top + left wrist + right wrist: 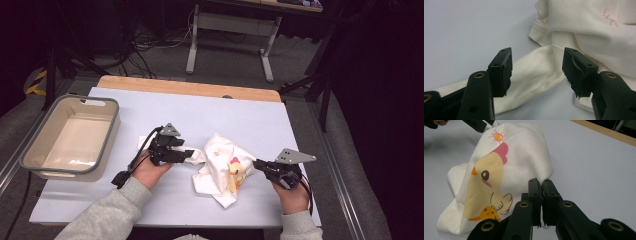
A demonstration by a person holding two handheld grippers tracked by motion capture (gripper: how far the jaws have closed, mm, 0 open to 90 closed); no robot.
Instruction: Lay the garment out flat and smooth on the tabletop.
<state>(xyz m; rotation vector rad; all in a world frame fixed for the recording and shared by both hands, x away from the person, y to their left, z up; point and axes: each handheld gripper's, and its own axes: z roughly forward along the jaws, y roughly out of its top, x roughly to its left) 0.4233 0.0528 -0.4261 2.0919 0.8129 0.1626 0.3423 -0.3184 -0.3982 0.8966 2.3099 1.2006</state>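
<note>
Item one: a crumpled cream-white cotton T-shirt (220,167) printed with a yellow chick and a red comb, lying bunched on the pale blue-grey tabletop (200,112), roughly mid-table and toward my side. In the right gripper view the chick print (484,192) faces up, with a small orange sun mark above it. In the left gripper view a sleeve or hem of the same shirt (536,70) trails flat across the tabletop (461,30).

Item two: my left gripper (192,152), black, two-jawed, held in my left hand (150,172), pointing rightward at the shirt's left edge. Its jaws stand spread apart; the strip of cloth lies on the table beneath the gap between them, and neither pad presses on it. The right-hand pad looks torn and ragged along its edge.

Item three: my right gripper (257,163), black, with a grey three-cornered plate on top, held in my right hand (292,197), pointing leftward at the shirt's right side. Its jaws are pressed together, tips just at the edge of the cloth; I cannot tell whether any fabric is caught between them.

Item four: a grey-rimmed rectangular plastic tub with a beige inside (30,150), at the table's left edge, well apart from the shirt.

Item five: a light wooden table edge (190,87) along the far side.
</note>
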